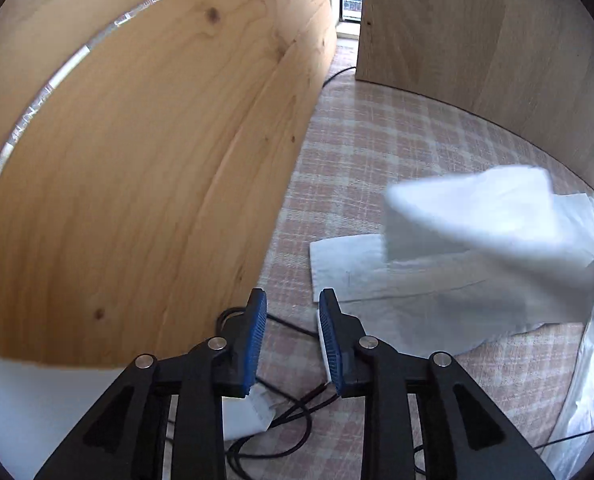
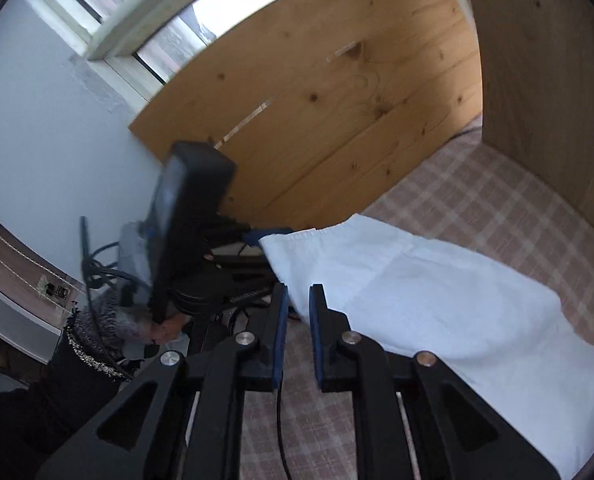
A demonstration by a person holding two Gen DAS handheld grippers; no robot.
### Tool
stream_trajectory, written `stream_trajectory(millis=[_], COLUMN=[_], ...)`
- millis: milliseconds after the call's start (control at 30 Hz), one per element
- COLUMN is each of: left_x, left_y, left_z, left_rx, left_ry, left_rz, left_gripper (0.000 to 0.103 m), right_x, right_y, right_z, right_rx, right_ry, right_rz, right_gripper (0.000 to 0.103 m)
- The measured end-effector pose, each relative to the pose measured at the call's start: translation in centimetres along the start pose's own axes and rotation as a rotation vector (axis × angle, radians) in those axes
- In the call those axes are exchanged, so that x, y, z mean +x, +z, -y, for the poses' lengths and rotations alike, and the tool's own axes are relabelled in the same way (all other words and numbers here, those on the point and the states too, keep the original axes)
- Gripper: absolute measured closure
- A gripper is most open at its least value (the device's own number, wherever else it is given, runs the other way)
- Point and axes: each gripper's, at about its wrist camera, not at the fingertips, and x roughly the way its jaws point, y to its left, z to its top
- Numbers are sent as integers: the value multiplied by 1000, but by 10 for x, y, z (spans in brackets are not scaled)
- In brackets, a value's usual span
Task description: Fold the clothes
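The left claw (image 1: 293,340) points steeply down at a surface covered with a pink and cream checked cloth (image 1: 377,148). Its blue-padded fingers (image 1: 255,340) stand a little apart with nothing between them; only the checked cloth and some black cables (image 1: 293,412) show through the gap. The white garment (image 1: 437,292) lies flat on the checked cloth just beyond and to the right of this claw, its near corner close beside the right-hand finger but not gripped. Above the flat part, a fold of the same white fabric (image 1: 469,216) hangs in the air, blurred, reaching in from the right edge of the view. A pine board (image 1: 137,184) rises on the left and a paler wooden panel (image 1: 497,48) stands at the far right.

In the right wrist view, the right claw (image 2: 297,332) has its fingers (image 2: 317,332) slightly parted, and nothing is pinched between them. The white garment (image 2: 417,292) spreads across the checked cloth (image 2: 497,208) ahead and to the right of this claw, with its hemmed edge at the top left. Its lower left border runs right past the tip of the right-hand finger; whether they touch cannot be told. Beyond the garment's top corner, to the left, the other gripper's black body (image 2: 193,216) is seen, with a hand (image 2: 167,328) beneath it. The pine board (image 2: 317,112) stands behind, with a window (image 2: 109,12) at the upper left.
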Motion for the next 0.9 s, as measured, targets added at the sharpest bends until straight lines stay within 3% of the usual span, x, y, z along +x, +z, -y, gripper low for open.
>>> stream_trajectory(millis=[67,167,333,500,667,900], left_x=[-18,-28,-8,21,24,34], left_y=[-12,-19,-12,-21,-22,-21], left_z=[2,5,33,67,71,62], left_rx=[17,30,91,190,196,203], left_ry=[-2,-48,-98,-124,-122,-111], left_rz=[23,35,25,-42,-50,-87], left_gripper=[74,74,73,72,72,71], right_x=[-8,-49,-115,-149,-136,-58], right_y=[-7,-22,-53,-106,-138,-127], right_z=[1,12,55,96,110,71], right_rx=[1,6,104,207,220,-132], right_ry=[59,16,-128,-286,-361,-511], right_rz=[15,122,195,168,112,-49], right_gripper=[87,66,65,65,65,65])
